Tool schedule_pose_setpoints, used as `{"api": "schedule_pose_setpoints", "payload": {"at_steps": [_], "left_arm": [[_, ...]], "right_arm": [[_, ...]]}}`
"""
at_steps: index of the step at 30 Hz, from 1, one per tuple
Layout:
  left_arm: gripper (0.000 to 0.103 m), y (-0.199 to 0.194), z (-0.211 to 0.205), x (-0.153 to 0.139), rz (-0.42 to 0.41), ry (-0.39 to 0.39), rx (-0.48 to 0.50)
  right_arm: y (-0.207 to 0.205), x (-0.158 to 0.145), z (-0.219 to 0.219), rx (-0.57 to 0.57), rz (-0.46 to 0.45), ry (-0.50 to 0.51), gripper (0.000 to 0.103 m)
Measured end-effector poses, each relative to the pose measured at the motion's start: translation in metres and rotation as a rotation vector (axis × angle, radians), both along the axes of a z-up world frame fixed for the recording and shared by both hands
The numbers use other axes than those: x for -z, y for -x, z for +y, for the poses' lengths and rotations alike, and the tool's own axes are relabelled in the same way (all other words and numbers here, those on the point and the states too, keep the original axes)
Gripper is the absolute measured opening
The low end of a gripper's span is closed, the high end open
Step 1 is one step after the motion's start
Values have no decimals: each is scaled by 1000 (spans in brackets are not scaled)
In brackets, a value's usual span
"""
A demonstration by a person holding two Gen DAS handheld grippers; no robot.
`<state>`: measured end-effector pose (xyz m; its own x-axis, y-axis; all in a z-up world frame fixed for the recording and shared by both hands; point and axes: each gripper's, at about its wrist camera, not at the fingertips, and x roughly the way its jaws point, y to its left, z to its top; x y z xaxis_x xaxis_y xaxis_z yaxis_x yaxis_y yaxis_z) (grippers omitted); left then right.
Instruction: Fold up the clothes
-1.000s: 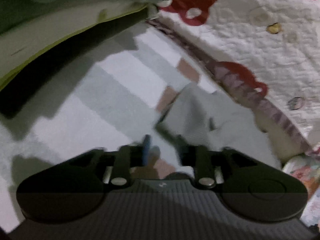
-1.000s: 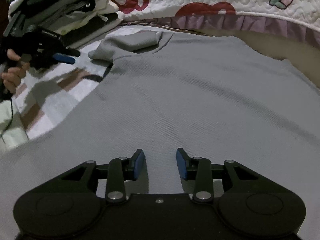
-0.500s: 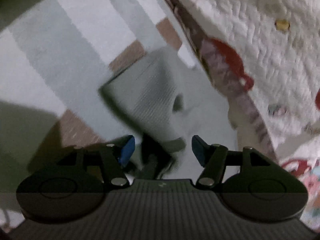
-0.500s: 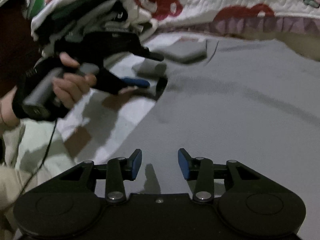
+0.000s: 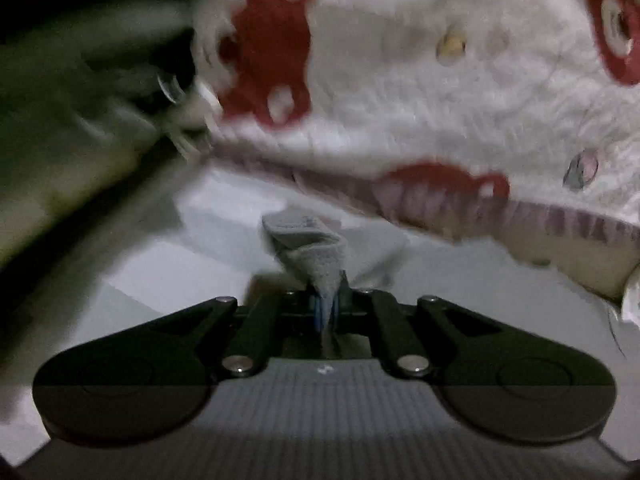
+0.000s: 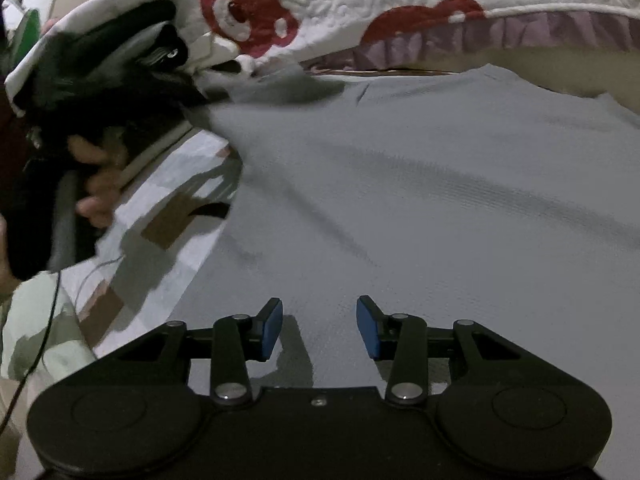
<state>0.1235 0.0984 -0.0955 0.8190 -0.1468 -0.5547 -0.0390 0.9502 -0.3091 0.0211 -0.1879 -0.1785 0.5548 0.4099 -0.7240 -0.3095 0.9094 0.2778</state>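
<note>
Left claw (image 5: 328, 308) closing, pinching the grey shirt's (image 6: 420, 208) sleeve (image 5: 308, 248), raised off the bed; right claw (image 6: 319, 326) half-open, empty above the shirt. Risk: thin pinch slipping, spoiling the fold.

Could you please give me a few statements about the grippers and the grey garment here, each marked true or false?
1. The left gripper pinches a bit of the grey garment. True; its jaws are closing on the cloth.
2. The right gripper grips the garment. False: its pads stand apart, nothing between them.
3. The garment is green. False: it is grey.
4. A white quilt with red bears lies beyond the garment. True.
</note>
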Motion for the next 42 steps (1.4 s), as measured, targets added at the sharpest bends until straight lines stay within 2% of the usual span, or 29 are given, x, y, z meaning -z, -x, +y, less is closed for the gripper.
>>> {"api": "schedule_pose_setpoints", "payload": {"at_steps": [3, 6, 9, 11, 14, 16, 19, 22, 24, 26, 28, 30, 34, 36, 40, 42], "left_arm": [[22, 8, 9, 14, 81, 14, -154], [20, 2, 30, 42, 182, 23, -233], [21, 8, 55, 64, 240, 145, -273], [25, 15, 65, 65, 261, 180, -273], [35, 28, 64, 57, 269, 184, -158], [40, 38, 53, 52, 271, 176, -27], [43, 50, 23, 48, 239, 132, 197], [49, 48, -6, 54, 247, 114, 375], [49, 38, -11, 56, 247, 120, 388], [49, 26, -9, 49, 208, 93, 368], [55, 7, -9, 41, 168, 40, 370], [57, -14, -11, 37, 145, -57, 410], [57, -63, -18, 45, 127, -265, 469], [57, -78, -16, 55, 129, -336, 452], [57, -81, -1, 80, 209, -362, 306], [57, -68, 1, 88, 200, -407, 308]], "right_arm": [[-1, -1, 2, -67, 0, 27, 47], [-4, -2, 2, -89, 4, 34, 48], [-6, -4, 3, -83, 18, 30, 48], [-5, -7, 6, -83, 39, 49, 48], [0, -12, 12, -99, 74, 67, 48], [5, -16, 15, -125, 78, 48, 49], [7, -14, 15, -132, 52, 98, 55], [2, -5, -4, -52, 43, 112, 55], [-2, -3, -27, 40, 46, 89, 55], [-5, -5, -49, 119, 40, 87, 55], [-12, -10, -69, 163, 28, 72, 55], [-32, -22, -83, 190, 10, 34, 55], [-101, -47, -98, 186, 17, -28, 57], [-144, -48, -86, 166, 56, -19, 58], [-218, -36, -77, 335, 205, -171, 58], [-246, -28, -75, 417, 267, -247, 58]]}}
